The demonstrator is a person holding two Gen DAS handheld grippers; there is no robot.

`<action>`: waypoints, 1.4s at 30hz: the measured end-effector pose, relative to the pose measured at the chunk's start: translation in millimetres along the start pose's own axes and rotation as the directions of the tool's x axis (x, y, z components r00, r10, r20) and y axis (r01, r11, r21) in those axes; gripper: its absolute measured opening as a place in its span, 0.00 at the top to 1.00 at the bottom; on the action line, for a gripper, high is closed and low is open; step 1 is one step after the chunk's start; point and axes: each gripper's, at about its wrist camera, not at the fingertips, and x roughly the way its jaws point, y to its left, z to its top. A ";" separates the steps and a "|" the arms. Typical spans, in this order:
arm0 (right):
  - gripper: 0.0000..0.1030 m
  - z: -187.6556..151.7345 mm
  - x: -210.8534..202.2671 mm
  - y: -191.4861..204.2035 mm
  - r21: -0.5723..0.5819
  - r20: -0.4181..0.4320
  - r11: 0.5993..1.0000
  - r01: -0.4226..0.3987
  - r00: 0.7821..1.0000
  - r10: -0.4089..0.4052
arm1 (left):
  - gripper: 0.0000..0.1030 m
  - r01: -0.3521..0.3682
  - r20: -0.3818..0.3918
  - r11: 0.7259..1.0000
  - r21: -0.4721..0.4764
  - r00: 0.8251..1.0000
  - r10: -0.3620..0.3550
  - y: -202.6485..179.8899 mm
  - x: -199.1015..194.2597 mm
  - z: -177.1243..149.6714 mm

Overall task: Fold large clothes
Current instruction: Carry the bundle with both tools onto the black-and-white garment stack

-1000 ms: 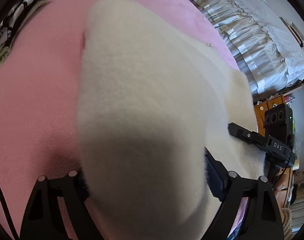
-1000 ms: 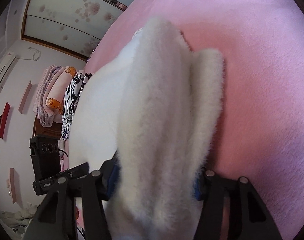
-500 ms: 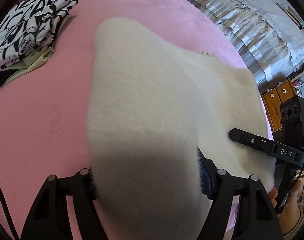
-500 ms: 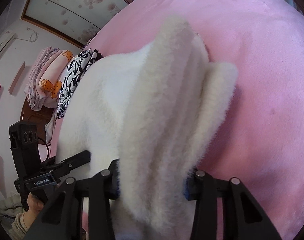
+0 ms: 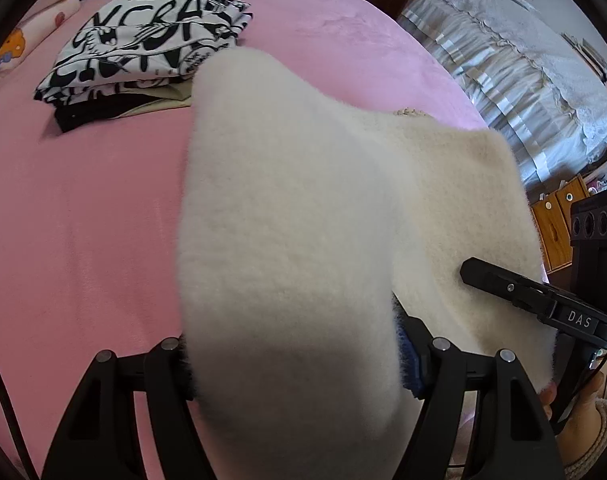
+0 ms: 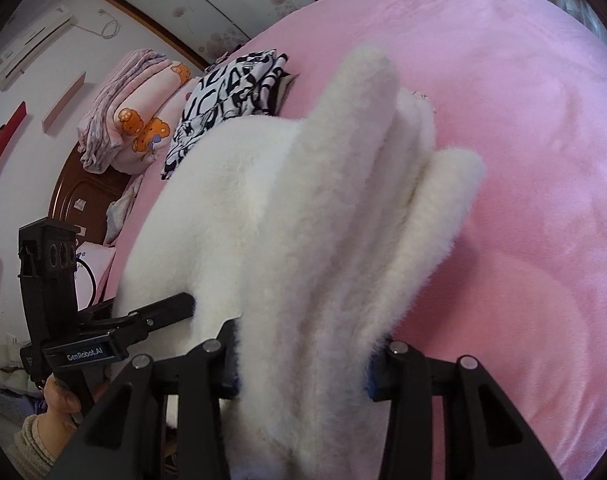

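Note:
A thick cream fleece garment (image 5: pixel 303 208) hangs between both grippers above the pink bed (image 5: pixel 83 208). My left gripper (image 5: pixel 295 364) is shut on one bunched edge of it; the fleece hides the fingertips. My right gripper (image 6: pixel 303 364) is shut on the other edge, where the fleece (image 6: pixel 303 220) bunches in thick folds. The right gripper also shows in the left wrist view (image 5: pixel 535 296), and the left gripper shows in the right wrist view (image 6: pixel 115 328), each close beside the other.
A folded stack of black-and-white printed clothes (image 5: pixel 143 44) lies on the far side of the bed, also in the right wrist view (image 6: pixel 231 96). Rolled pink blankets (image 6: pixel 131 108) sit by the headboard. A second bed with grey ruffled cover (image 5: pixel 523 64) stands to the right.
Both grippers have lifted and pulled back with the fleece, so more of the bed and the folded printed stack has come into view.

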 end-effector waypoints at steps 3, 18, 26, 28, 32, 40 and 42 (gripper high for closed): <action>0.60 5.2 7.2 24.2 -0.043 -0.006 0.998 -0.035 0.999 0.035 | 0.31 -0.024 0.021 0.999 -0.024 0.999 0.025 19.6 -22.1 1.1; 0.60 111.5 47.0 108.4 -0.177 0.049 0.968 -0.177 0.981 0.188 | 0.31 -0.092 0.172 0.993 -0.067 0.980 0.103 101.0 -88.8 96.0; 0.60 169.6 75.3 120.5 -0.158 0.028 0.975 -0.153 0.987 0.160 | 0.31 -0.076 0.128 0.993 -0.093 0.988 0.088 135.7 -76.1 162.6; 0.60 182.0 81.6 125.3 -0.151 0.025 0.978 -0.143 0.989 0.148 | 0.31 -0.071 0.120 0.993 -0.095 0.989 0.082 140.6 -73.1 179.4; 0.60 204.8 92.3 137.9 -0.137 0.024 0.982 -0.129 0.991 0.134 | 0.31 -0.070 0.108 0.992 -0.103 0.991 0.081 154.4 -74.0 204.7; 0.60 247.7 123.9 156.6 -0.124 0.042 0.986 -0.112 0.992 0.118 | 0.31 -0.069 0.112 0.993 -0.094 0.990 0.080 195.4 -69.0 261.6; 0.60 261.3 135.3 160.4 -0.131 0.049 0.986 -0.101 0.993 0.108 | 0.31 -0.071 0.118 0.994 -0.087 0.990 0.081 205.9 -63.5 276.3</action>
